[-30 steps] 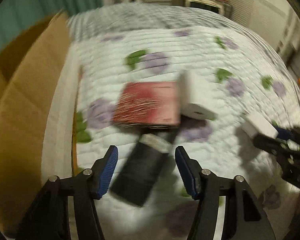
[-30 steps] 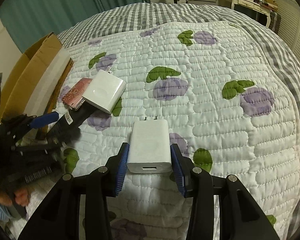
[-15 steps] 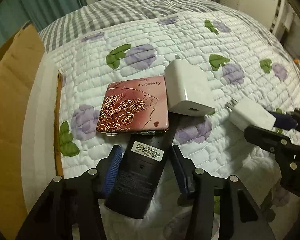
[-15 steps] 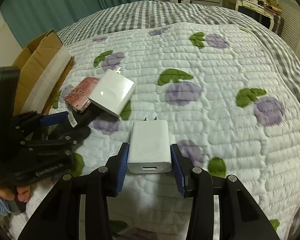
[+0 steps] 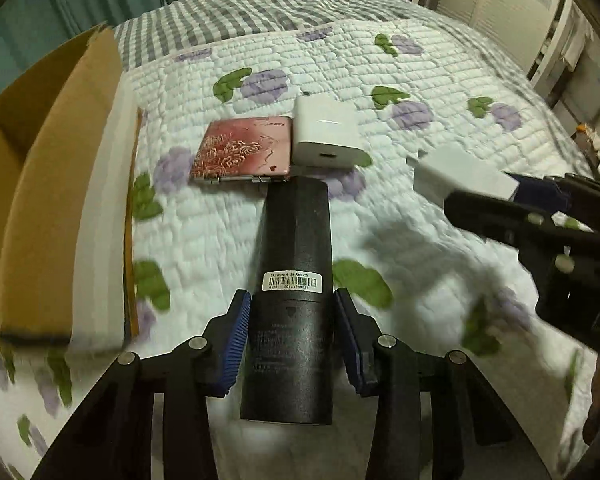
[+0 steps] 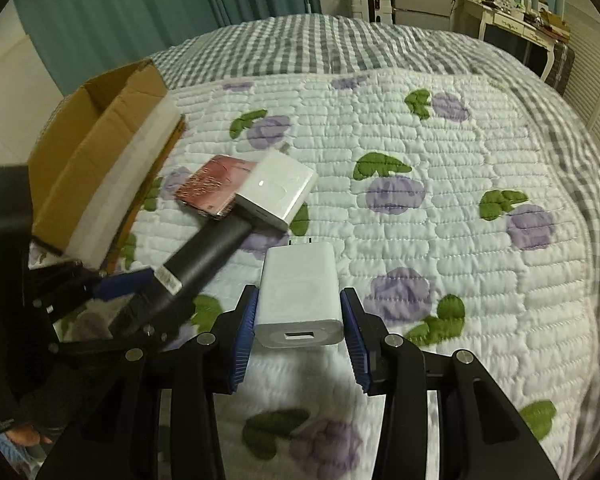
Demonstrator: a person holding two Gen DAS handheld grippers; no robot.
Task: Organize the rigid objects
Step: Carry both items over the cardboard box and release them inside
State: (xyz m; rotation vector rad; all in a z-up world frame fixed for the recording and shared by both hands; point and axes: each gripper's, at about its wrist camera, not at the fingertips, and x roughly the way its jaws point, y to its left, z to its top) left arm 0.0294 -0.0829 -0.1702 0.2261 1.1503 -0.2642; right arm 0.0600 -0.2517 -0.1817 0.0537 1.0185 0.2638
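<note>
We look across a bed covered by a white quilt (image 6: 440, 220) printed with purple flowers and green leaves, a grey checked blanket (image 6: 320, 48) beyond it. At the quilt's left edge sits an open cardboard box (image 6: 96, 152) with a white foam slab (image 6: 128, 184) leaning along its near wall. Our left gripper (image 5: 292, 340) is clamped on a black cylinder (image 5: 294, 280) bearing a white barcode label (image 5: 293, 281) — the blue pads press its sides, and its far end points toward the things on the quilt, whether touching them we cannot tell. There a pink compact with a gold rose pattern (image 5: 242, 152) lies flat, and a large white charger (image 5: 326, 132) rests just beside it on the right, their edges touching. Our right gripper (image 6: 300, 336) grips a smaller white USB wall charger (image 6: 300, 296) by its flanks, port facing the camera and prongs pointing away — held near the black cylinder, to its right.
</note>
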